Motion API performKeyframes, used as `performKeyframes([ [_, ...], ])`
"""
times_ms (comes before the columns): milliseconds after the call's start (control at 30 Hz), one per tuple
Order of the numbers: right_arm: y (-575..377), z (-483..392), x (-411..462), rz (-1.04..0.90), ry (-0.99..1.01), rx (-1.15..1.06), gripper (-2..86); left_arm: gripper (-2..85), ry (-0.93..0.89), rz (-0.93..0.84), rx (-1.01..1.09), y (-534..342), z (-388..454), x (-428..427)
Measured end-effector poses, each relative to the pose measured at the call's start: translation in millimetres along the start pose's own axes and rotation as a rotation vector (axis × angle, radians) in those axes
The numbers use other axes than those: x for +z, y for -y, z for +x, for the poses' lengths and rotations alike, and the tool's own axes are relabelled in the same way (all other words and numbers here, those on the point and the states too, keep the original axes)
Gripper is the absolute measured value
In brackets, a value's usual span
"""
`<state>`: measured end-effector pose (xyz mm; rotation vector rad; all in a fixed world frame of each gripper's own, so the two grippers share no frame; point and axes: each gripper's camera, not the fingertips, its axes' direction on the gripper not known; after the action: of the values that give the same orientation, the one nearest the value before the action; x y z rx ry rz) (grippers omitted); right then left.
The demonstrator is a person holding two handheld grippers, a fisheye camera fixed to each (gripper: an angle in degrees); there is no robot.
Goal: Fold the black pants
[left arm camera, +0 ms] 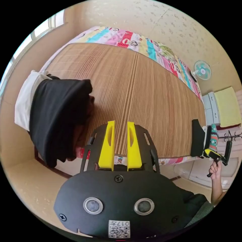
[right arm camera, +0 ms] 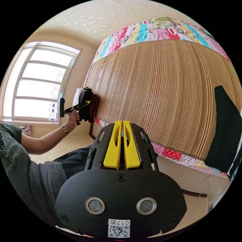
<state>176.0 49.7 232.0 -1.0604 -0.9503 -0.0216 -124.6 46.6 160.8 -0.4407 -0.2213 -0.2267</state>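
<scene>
At the left edge of the bamboo mat (left arm camera: 141,100), a stack of folded clothes (left arm camera: 58,118) lies with a black garment on top, and the left gripper (left arm camera: 120,145) hovers beside it, jaws slightly parted and empty. At the right edge lies another folded black piece (right arm camera: 224,131), possibly the black pants; the right gripper (right arm camera: 122,145) is closed on nothing. Risk: with two black items well apart, either gripper may seize the wrong one or disturb the stack.

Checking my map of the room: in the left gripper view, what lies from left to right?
Black clothes pile → left gripper → folded black pants → right gripper, held in a hand.
</scene>
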Motion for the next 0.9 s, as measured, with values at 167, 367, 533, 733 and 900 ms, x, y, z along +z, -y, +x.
performKeyframes([
  [167,28.3,-53.4,24.7,-0.04,0.006,-0.02,0.7,13.1,0.093,0.061,-0.015,-25.7,-81.9,-59.7],
  [367,43.0,-102.2,52.3,-0.068,0.115,0.022,0.5,13.8,0.245,-0.302,0.294,-43.7,-76.0,8.1],
  [533,43.4,-117.2,40.2,-0.047,0.062,0.065,0.4,6.6,0.104,-0.319,0.128,-37.7,-112.6,-31.7],
  [733,30.9,-112.3,-2.0,0.077,0.012,0.187,0.5,3.6,-0.723,0.138,-0.104,-41.1,-229.7,-167.2],
  [900,27.1,-106.9,-12.9,0.122,0.029,0.213,0.7,1.4,-0.883,0.32,0.228,-31.5,-210.7,-277.9],
])
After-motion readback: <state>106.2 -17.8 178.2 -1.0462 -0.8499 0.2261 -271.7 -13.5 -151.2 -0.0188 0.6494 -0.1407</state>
